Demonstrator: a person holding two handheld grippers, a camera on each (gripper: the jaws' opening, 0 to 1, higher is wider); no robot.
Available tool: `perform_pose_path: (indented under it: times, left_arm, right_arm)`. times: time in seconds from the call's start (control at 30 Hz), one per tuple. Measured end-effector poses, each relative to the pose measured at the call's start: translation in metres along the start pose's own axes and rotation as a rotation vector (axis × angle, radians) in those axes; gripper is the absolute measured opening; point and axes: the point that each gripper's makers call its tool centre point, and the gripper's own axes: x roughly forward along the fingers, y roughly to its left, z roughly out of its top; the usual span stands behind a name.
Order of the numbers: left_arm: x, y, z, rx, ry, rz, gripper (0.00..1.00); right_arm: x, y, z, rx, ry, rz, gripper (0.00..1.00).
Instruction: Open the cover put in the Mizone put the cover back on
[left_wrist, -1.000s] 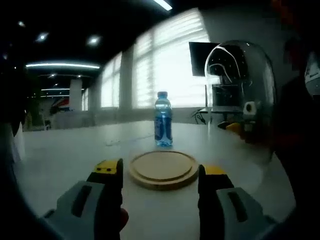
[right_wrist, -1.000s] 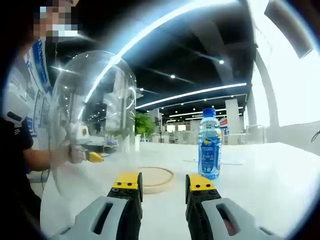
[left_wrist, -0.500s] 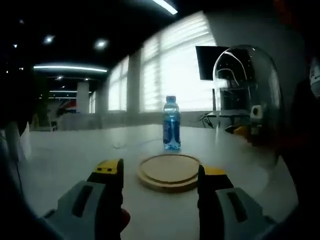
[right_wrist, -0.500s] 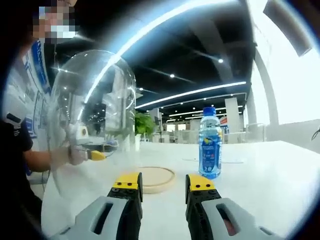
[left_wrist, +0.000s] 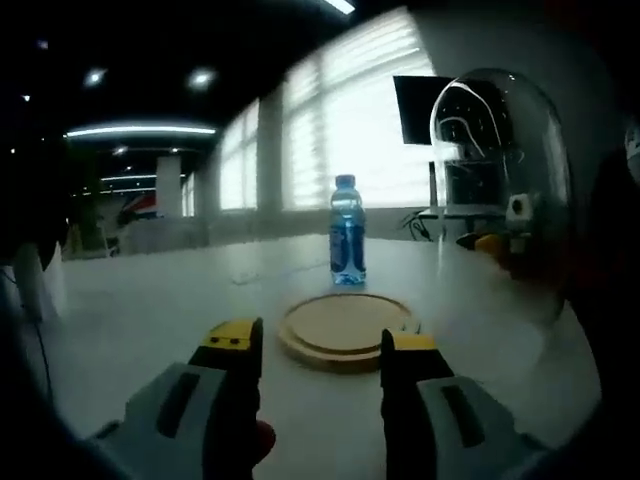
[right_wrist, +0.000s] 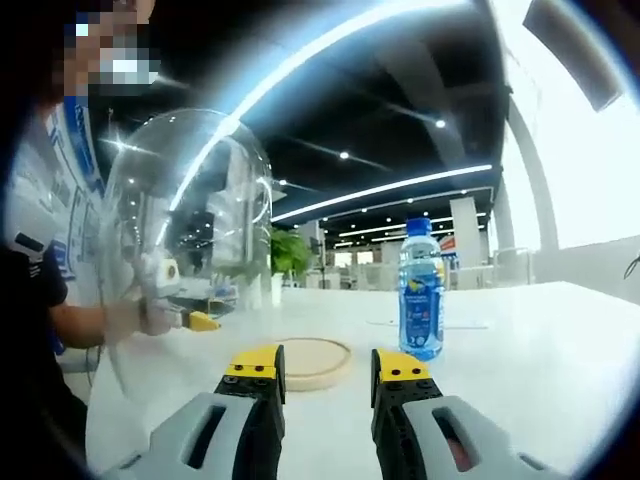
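Note:
A blue Mizone bottle (left_wrist: 347, 232) stands upright on the white table (left_wrist: 150, 310), just behind a round wooden base (left_wrist: 345, 328). My left gripper (left_wrist: 322, 345) is open and holds nothing, a short way in front of the base. The clear glass dome cover (left_wrist: 500, 180) hangs off the base, to the right. In the right gripper view the bottle (right_wrist: 421, 292) is right of the base (right_wrist: 315, 358), and the dome (right_wrist: 190, 220) is lifted at the left. A gloved hand (right_wrist: 150, 315) with a yellow-tipped tool (right_wrist: 203, 321) is at the dome. My right gripper (right_wrist: 328, 362) is open and empty.
A person (right_wrist: 40, 300) stands close at the left of the right gripper view. The white table (right_wrist: 540, 340) stretches wide around the base. Bright windows (left_wrist: 340, 130) and a dark monitor (left_wrist: 415, 95) lie beyond the table.
The left gripper's jaws have drawn a little closer together and its view has shifted slightly. The dome has dipped a little. Bottle and base have not moved.

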Motion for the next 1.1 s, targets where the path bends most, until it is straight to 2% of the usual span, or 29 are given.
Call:
perform_pose_path:
  times: [0.17,0.3,0.5,0.67,1.1]
  left_arm:
    - [-0.0001,0.0016,-0.0031,0.002,0.017,0.004,0.42]
    - [-0.0009,-0.0026,0.0037,0.017,-0.016,-0.015,0.41]
    - [-0.0006,-0.0031,-0.0005,0.040,0.007,-0.016,0.39]
    - [-0.0005,0.0001,-0.0023,0.008,0.015,-0.005,0.37]
    - [-0.0010,0.0042,-0.0018,-0.013,0.012,0.012,0.37]
  right_arm:
    - [-0.0002,-0.0006,0.0004,0.006,-0.002,-0.001,0.28]
    - [-0.0008,-0.0009,0.0010,0.011,-0.005,-0.003,0.28]
    - [-0.0006,-0.0002,0.0003,0.008,0.000,-0.001,0.28]
    - [-0.0011,-0.0001,0.0015,0.014,-0.005,0.001,0.28]
    - [-0.0007,0.0009,0.0016,0.021,-0.006,0.007,0.28]
